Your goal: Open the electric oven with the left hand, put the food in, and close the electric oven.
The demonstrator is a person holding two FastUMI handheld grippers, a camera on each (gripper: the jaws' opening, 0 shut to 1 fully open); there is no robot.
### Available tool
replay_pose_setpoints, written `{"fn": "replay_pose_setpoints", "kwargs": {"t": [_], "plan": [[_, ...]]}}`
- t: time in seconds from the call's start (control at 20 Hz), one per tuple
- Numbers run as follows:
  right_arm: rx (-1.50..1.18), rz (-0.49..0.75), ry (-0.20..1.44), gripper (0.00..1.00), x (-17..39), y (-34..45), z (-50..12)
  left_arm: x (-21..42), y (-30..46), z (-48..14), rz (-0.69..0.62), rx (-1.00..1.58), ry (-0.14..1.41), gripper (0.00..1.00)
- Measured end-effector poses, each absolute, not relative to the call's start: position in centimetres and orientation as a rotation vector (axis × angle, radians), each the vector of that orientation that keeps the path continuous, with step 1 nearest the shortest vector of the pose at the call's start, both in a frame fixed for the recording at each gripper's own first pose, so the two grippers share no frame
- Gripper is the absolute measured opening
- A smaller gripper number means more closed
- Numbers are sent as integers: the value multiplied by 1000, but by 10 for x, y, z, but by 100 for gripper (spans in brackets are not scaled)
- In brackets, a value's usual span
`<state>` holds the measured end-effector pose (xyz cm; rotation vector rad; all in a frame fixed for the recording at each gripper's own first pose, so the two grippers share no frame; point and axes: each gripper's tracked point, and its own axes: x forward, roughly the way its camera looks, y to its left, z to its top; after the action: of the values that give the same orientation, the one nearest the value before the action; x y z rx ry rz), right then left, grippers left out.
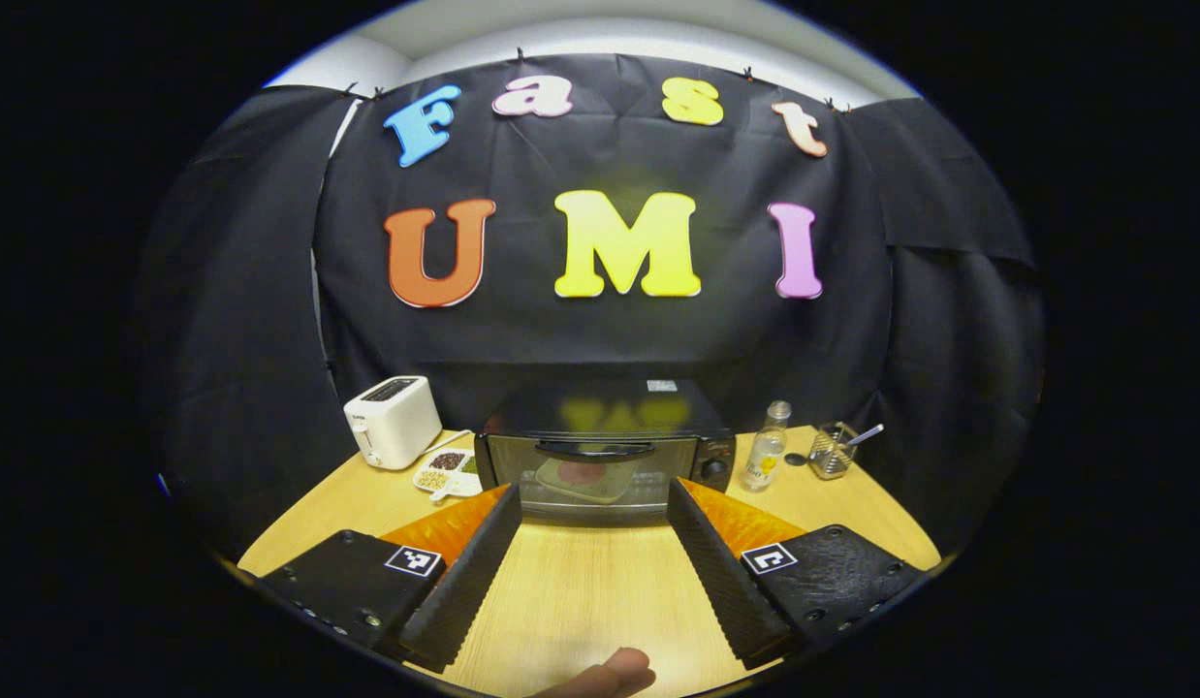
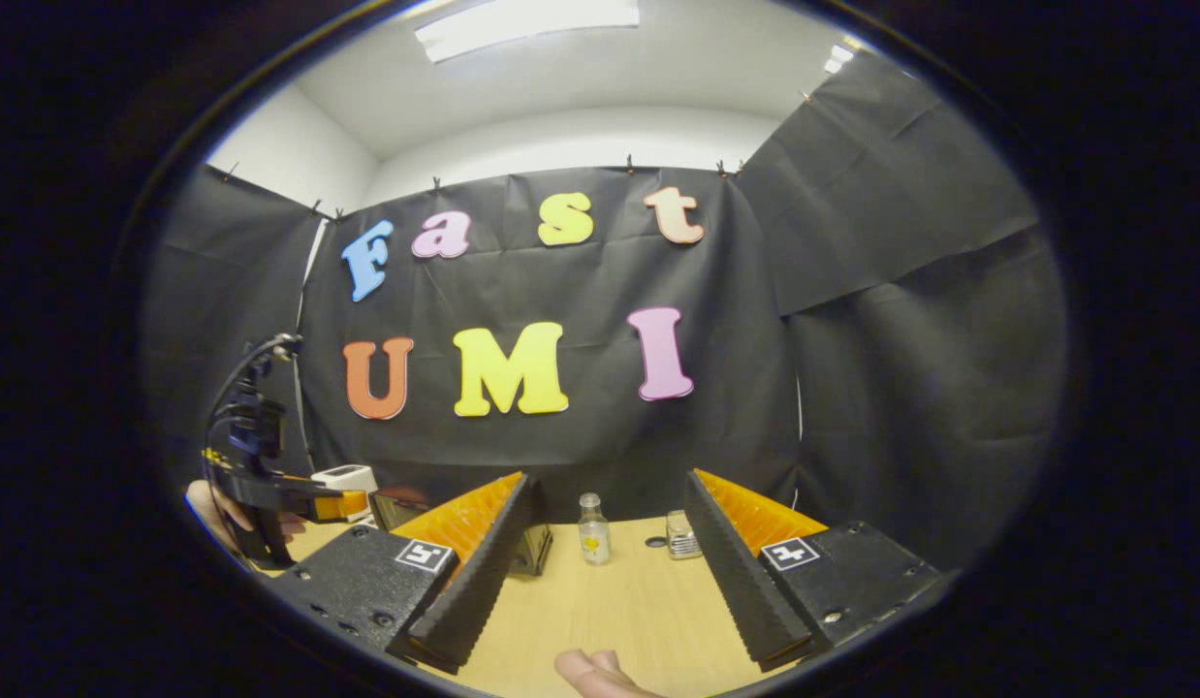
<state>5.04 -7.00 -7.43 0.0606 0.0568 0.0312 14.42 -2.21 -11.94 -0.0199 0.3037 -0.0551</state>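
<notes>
Oven: the electric oven point(image 1: 605, 456) stands at the back of the wooden table point(image 1: 600, 591), straight ahead of your left gripper point(image 1: 595, 548); its door is shut and the handle point(image 1: 595, 449) runs across the top of the glass
Food: through the glass you can see a pale tray with something reddish on it point(image 1: 585, 477); I judge that to be the food, already inside, though reflections blur it
Left gripper: your fingers are spread wide with nothing between them, aimed at the oven door and well short of it
Right gripper: your right gripper point(image 2: 610, 572) is also spread wide and empty, raised over the table and facing the small bottle point(image 2: 592, 528) and the wire holder point(image 2: 683, 535); from there you can see your left gripper off to the side in your hand
Neighbours: a white toaster point(image 1: 394, 421) and a divided dish of grains point(image 1: 447, 472) sit left of the oven; the bottle and the wire holder stand to its right
Progress: with the door shut, food apparently inside and both tools clear, the task looks finished or nearly so
Left to do: if that tray is not the food, everything remains; from these views you cannot settle it
</notes>
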Motion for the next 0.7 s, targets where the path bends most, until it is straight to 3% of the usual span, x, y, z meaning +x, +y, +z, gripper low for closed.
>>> {"fn": "replay_pose_setpoints", "kwargs": {"t": [0.35, 0.4, 0.7], "plan": [[97, 10, 37, 100, -12, -64, -57, 7, -20, -38, -8, 4, 69, 96], [94, 18, 33, 96, -20, -61, -54, -7, -21, -37, -6, 10, 56, 96], [48, 88, 14, 100, -32, -41, -57, -48, -20, -49, 26, -25, 20, 96]]}}
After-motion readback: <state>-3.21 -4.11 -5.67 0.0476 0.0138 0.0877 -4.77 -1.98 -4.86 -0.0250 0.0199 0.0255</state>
